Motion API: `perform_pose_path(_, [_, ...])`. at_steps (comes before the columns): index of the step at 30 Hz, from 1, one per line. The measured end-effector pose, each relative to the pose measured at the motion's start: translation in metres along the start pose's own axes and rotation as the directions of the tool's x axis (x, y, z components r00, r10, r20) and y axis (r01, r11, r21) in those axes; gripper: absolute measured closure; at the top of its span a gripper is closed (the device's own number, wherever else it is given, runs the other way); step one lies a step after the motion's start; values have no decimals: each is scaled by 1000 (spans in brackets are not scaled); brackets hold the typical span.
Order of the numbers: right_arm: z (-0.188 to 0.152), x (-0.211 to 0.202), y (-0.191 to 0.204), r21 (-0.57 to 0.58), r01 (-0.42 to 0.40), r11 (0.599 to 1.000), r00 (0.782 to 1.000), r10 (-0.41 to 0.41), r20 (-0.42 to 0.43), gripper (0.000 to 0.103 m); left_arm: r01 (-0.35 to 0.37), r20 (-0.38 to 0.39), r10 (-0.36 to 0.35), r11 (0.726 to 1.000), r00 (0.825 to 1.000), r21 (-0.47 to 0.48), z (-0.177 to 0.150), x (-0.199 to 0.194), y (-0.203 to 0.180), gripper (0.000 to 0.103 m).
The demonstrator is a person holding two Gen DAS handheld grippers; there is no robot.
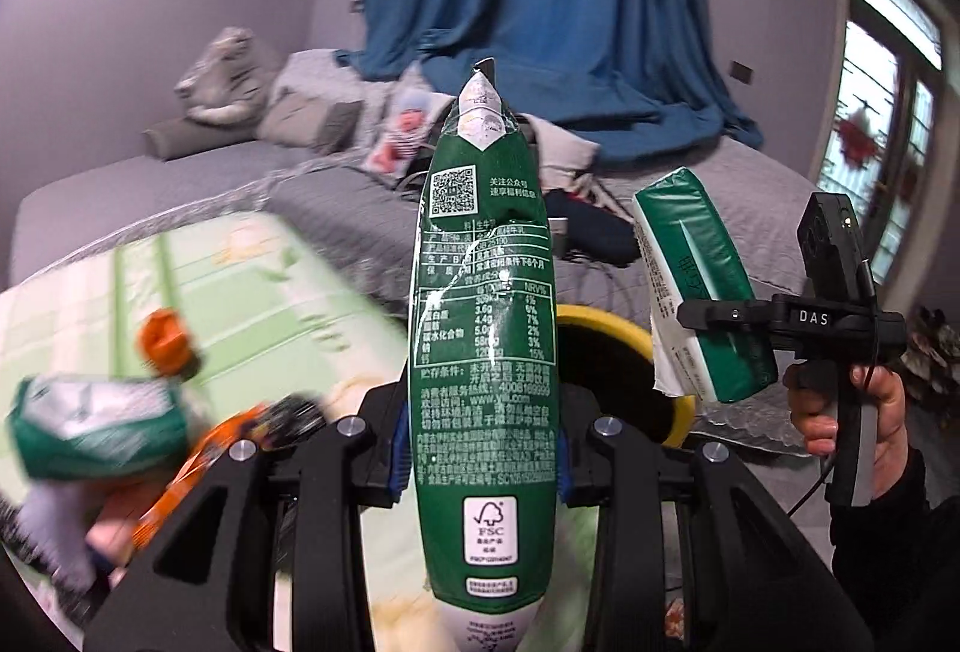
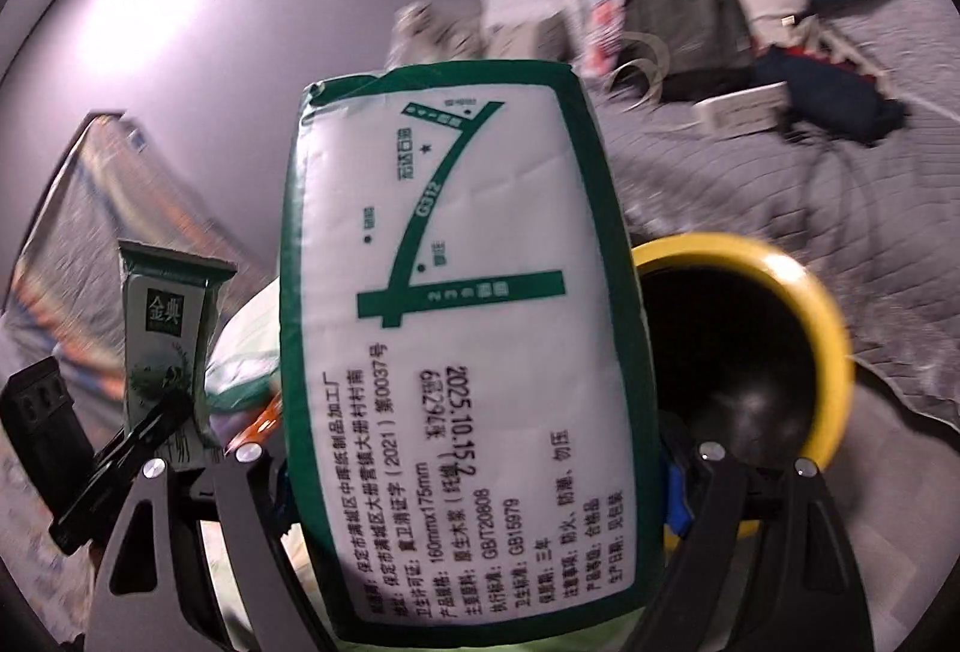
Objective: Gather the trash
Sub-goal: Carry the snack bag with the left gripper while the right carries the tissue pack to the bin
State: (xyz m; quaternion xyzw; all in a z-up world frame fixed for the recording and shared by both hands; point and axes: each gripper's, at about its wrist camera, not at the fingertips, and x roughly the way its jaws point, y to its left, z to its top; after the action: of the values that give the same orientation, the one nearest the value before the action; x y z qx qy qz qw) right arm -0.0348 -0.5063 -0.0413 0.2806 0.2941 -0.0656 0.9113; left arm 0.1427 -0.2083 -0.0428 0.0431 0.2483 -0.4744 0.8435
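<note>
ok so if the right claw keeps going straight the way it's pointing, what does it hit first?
Probably the grey bed. The right claw, shut on the tissue pack, points just left of the yellow-rimmed bin, though depth is unclear.

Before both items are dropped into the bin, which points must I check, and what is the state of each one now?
1. Left tongs closed on the dark green milk carton: ok.
2. Right tongs closed on the green-and-white soft tissue pack: ok.
3. Yellow-rimmed black bin open and unobstructed: ok.
4. Tissue pack directly over the opening: cannot tell; it appears beside the rim.
5. Milk carton directly over the opening: cannot tell; the carton hides most of the bin.
6. Other trash left: not ok; another green carton lies on the pale green mat.
</note>
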Motion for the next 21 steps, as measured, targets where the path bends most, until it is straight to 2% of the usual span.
perform_pose_path(4, [1, -7, -28, 23, 108, 994, 992, -109, 58, 22, 68, -22, -67, 998, 997, 14, 14, 45, -17, 70])
perform_pose_path(10, [12, 21, -49, 71, 159, 985, 986, -161, 30, 22, 122, -107, -120, 992, 987, 15, 22, 126, -42, 70])
perform_pose_path(14, [16, 40, -64, 113, 176, 978, 984, -177, 2, 22, 117, -135, -115, 993, 984, 8, 20, 158, -51, 70])
perform_pose_path(21, [26, 50, -86, 183, 205, 961, 979, -202, -34, 22, 88, -168, -91, 996, 982, -26, 19, 185, -57, 70])
